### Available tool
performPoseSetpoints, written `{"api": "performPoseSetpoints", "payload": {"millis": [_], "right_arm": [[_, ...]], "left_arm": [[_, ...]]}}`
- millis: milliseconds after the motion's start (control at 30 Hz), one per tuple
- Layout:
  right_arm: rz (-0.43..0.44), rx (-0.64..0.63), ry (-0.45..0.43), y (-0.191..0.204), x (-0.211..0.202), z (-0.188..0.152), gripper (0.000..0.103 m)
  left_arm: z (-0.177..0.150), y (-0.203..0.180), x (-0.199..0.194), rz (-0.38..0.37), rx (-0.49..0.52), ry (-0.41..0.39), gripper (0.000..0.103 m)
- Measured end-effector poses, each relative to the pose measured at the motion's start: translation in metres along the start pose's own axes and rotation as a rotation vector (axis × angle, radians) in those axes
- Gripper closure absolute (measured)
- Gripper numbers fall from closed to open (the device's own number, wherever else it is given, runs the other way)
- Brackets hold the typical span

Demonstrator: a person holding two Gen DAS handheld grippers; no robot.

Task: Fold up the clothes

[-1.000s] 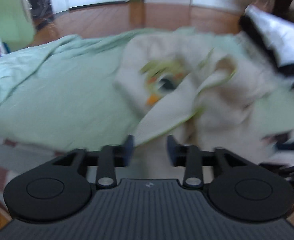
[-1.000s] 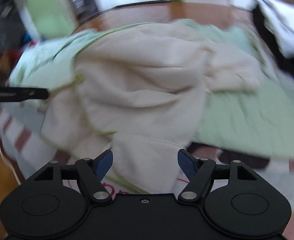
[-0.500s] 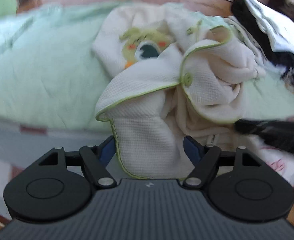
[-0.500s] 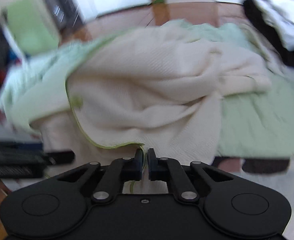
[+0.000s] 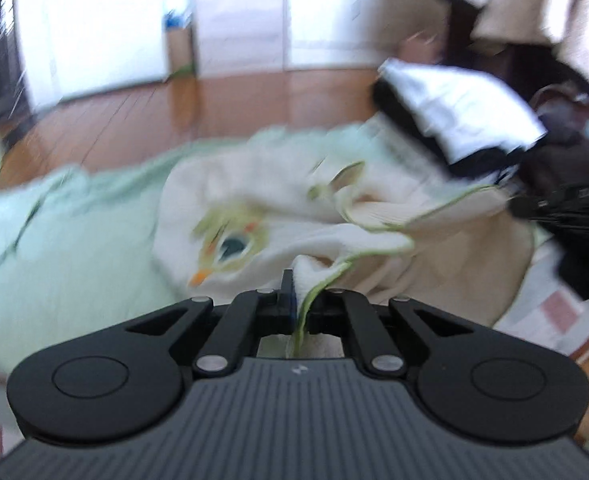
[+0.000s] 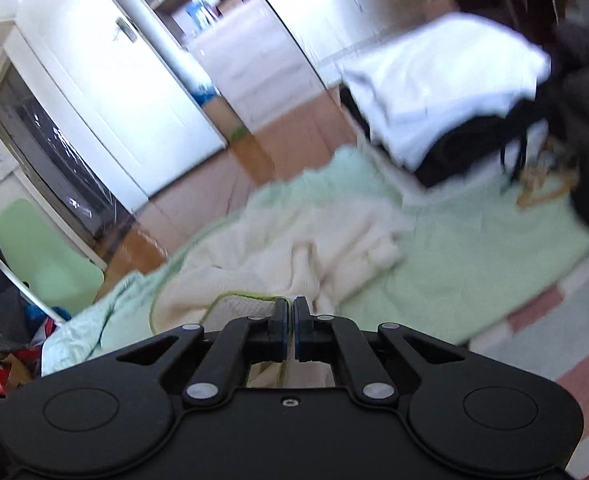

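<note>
The cream garment (image 5: 278, 208), edged in green piping, lay crumpled on a pale green quilt (image 5: 66, 240) at mid-frame, a blurred bird-like patch (image 5: 230, 240) showing on its left side. The left tool (image 5: 300, 300), at lower centre of the left wrist view, had just closed its jaws on a piped edge of the garment, the cloth pinched between the pads. The right tool (image 6: 288, 322) was likewise clamped shut on a green-piped hem at lower centre of its own view, and it also showed as a dark shape (image 5: 566, 204) at the right edge of the left view, the piped edge stretched toward it. Open quilt stretched to the left of the garment and to the right in the right wrist view. A folded white and black pile (image 6: 446, 92) sat at upper right. Beyond the quilt lay a wooden floor (image 5: 166, 120) and a white door (image 6: 106, 80). A checked cover (image 6: 534, 320) showed at lower right. Any writing was too blurred to read.
</note>
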State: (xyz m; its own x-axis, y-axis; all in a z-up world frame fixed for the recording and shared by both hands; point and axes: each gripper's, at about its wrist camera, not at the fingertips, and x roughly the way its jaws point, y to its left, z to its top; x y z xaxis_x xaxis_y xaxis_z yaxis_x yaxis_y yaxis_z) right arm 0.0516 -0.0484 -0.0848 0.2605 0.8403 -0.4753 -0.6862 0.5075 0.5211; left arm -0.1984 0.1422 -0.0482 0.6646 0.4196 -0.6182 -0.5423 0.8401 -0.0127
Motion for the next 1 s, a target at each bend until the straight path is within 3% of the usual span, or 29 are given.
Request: {"api": "performPoseSetpoints", "payload": {"millis": [67,167,200,267,333,400,467,500,533,567,600,833,900,1000], "right_arm": [[0.007,-0.007,-0.066,-0.001,-0.018,0.006,0.100],[-0.036,-0.079,-0.176,-0.001,-0.042,0.005,0.102],[-0.081,-0.108,-0.169,-0.007,-0.041,0.002,0.102],[-0.176,-0.090,-0.071,-0.026,-0.027,-0.007,0.102],[-0.169,-0.088,0.015,-0.032,-0.014,-0.016,0.101],[-0.136,-0.169,0.098,-0.017,-0.001,-0.023,0.094],[-0.072,-0.247,0.160,0.004,0.009,-0.025,0.092],[-0.013,-0.242,0.201,0.012,0.018,-0.026,0.085],[0.062,-0.198,0.251,0.018,0.027,-0.027,0.061],[0.130,-0.146,0.303,0.020,0.033,-0.032,0.050],[0.181,-0.102,0.353,0.023,0.044,-0.035,0.043],[0.298,-0.086,0.544,0.053,0.087,-0.074,0.042],[0.279,0.018,0.574,0.052,0.100,-0.090,0.033],[0.262,0.088,0.600,0.060,0.119,-0.109,0.031]], "left_arm": [[0.010,-0.005,-0.008,-0.074,0.042,0.006,0.100],[0.003,-0.015,0.003,-0.197,0.103,0.126,0.094],[-0.007,-0.017,0.015,-0.185,0.091,0.180,0.094],[-0.027,-0.020,0.038,-0.159,0.068,0.288,0.091],[-0.039,-0.015,0.050,-0.143,0.038,0.355,0.083],[-0.045,-0.007,0.054,-0.143,-0.009,0.391,0.063],[-0.040,0.006,0.046,-0.193,-0.093,0.358,0.050],[-0.040,0.013,0.045,-0.211,-0.141,0.342,0.047],[-0.039,0.021,0.043,-0.229,-0.189,0.325,0.046],[-0.038,0.028,0.043,-0.239,-0.236,0.314,0.046],[-0.038,0.034,0.045,-0.228,-0.277,0.314,0.046],[-0.046,0.082,0.056,0.002,-0.425,0.293,0.046],[-0.054,0.100,0.058,0.075,-0.496,0.275,0.046],[-0.058,0.114,0.055,0.181,-0.518,0.239,0.046]]}}
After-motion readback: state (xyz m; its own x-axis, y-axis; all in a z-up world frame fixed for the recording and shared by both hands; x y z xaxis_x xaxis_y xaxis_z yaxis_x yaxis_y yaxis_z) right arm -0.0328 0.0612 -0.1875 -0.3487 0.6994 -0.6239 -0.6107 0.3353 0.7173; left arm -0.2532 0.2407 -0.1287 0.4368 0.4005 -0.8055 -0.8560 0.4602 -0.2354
